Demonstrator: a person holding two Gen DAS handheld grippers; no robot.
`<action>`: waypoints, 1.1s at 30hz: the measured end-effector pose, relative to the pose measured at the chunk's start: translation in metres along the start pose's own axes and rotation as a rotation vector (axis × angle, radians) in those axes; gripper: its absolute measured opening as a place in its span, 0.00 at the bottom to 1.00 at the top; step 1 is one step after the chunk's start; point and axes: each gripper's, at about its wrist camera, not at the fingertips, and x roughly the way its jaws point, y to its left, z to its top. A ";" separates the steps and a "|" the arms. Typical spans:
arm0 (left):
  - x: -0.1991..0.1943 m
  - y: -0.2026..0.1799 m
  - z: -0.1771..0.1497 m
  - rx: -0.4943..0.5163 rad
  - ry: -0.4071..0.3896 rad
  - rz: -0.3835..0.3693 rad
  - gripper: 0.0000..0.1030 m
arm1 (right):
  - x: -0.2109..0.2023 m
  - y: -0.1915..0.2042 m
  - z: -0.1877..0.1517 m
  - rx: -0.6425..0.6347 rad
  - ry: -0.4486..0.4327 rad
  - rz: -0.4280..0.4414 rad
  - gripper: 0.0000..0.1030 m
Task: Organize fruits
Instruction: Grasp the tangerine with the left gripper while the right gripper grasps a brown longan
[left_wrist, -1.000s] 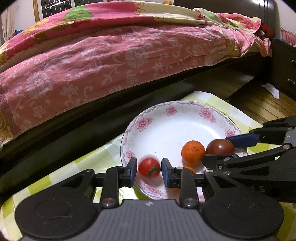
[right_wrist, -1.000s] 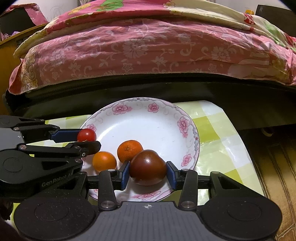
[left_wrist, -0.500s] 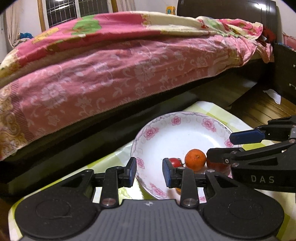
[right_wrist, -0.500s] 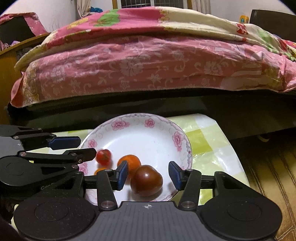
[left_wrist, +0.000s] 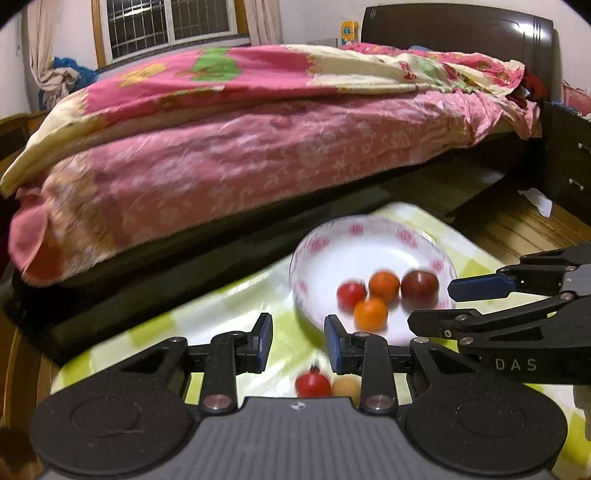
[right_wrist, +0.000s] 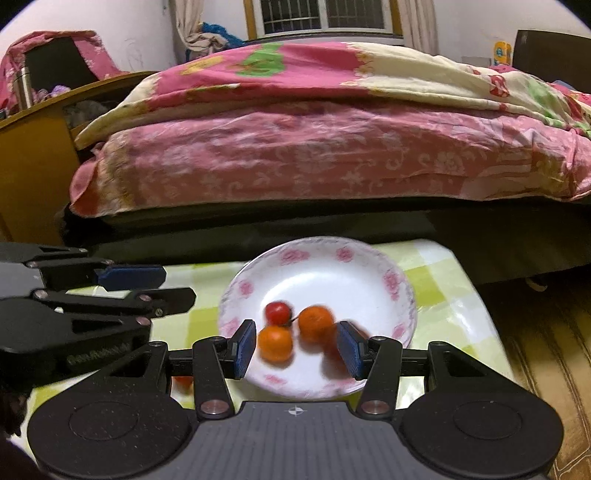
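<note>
My left gripper (left_wrist: 298, 332) hangs over the left part of the table (left_wrist: 221, 306), above its green-and-white checked cloth, and its blue pads stand a narrow gap apart with nothing between them but cloth. Just below that gap in my left wrist view, on the cloth towards the table's near edge and outside the plate, lie a cherry tomato (left_wrist: 312, 384) with a little dark stem and, touching or nearly touching its right side, a pale orange fruit (left_wrist: 345, 387) half hidden behind my right-hand finger; I cannot tell what kind it is. Further right, towards the table's far edge, sits the white plate (left_wrist: 369, 251) with pink flowers round its rim. In it, bunched at the near side, are a small red tomato (left_wrist: 351, 295), a mandarin (left_wrist: 370, 314) in front, a second mandarin (left_wrist: 384, 284) behind it, and a dark red tomato (left_wrist: 419, 284) at the right end. My right gripper (right_wrist: 297, 345) hovers over the plate's near rim; its jaws have just been opening and now stand fairly wide, gripping nothing, and in its blurred view the mandarins show in the gap on the plate beyond, with the dark tomato smeared beside the right pad. Behind the table's far edge runs a bed (right_wrist: 332, 158) under a pink floral quilt.
</note>
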 end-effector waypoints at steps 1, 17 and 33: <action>-0.005 0.001 -0.006 0.002 0.009 0.001 0.38 | -0.001 0.003 -0.004 -0.002 0.011 0.007 0.45; -0.003 0.015 -0.071 -0.020 0.129 -0.022 0.38 | 0.009 0.037 -0.048 -0.109 0.110 0.044 0.45; 0.018 0.018 -0.075 -0.006 0.126 -0.041 0.40 | 0.039 0.038 -0.048 -0.156 0.132 0.069 0.45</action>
